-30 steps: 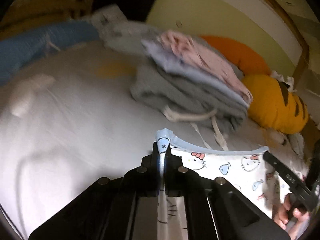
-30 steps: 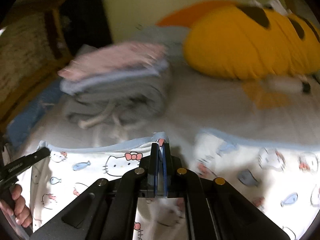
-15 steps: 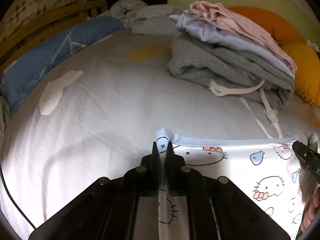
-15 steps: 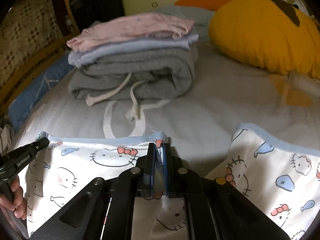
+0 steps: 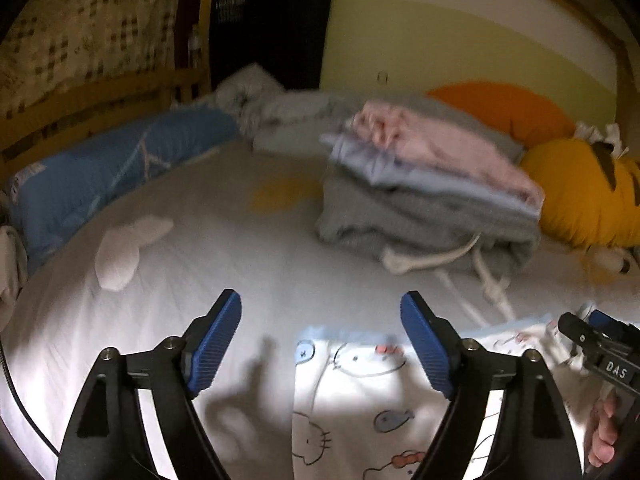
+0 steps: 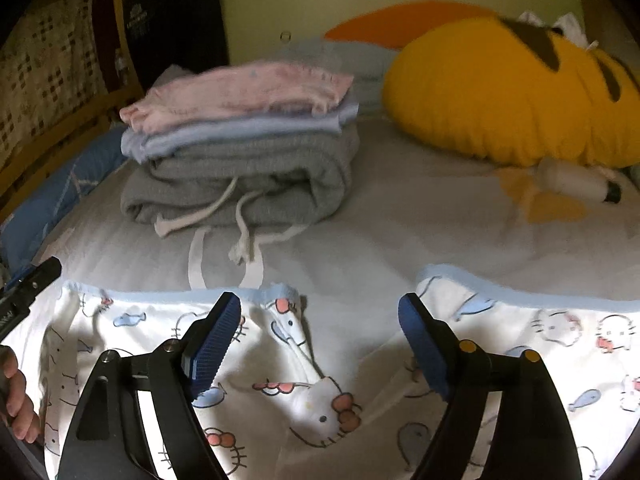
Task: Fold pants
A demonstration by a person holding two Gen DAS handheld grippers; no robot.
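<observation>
White pants (image 6: 280, 364) with a cartoon cat and fish print and a light blue hem lie flat on the white bed sheet (image 6: 400, 224). My right gripper (image 6: 318, 340) hovers over the hem corner of one leg, its jaws opening wide, blue pads (image 6: 216, 340) clear of the cloth. The other leg (image 6: 540, 328) lies to the right. In the left wrist view my left gripper (image 5: 324, 340) is opening too, above the hem corner of the pants (image 5: 360, 396), with nothing pressed between its pads. Each view shows the other gripper's tip and a hand at its edge.
A stack of folded clothes (image 6: 240, 152), grey drawstring pants under light blue and pink pieces, sits just beyond the hem. A yellow plush cushion (image 6: 500, 92) lies at the back right with a small white tube (image 6: 576, 180) beside it. A blue bolster (image 5: 100, 184) lines the left bed rail.
Both grippers were shut on the light blue hem; both have opened wide and let it go. The hem now rests on the sheet.
</observation>
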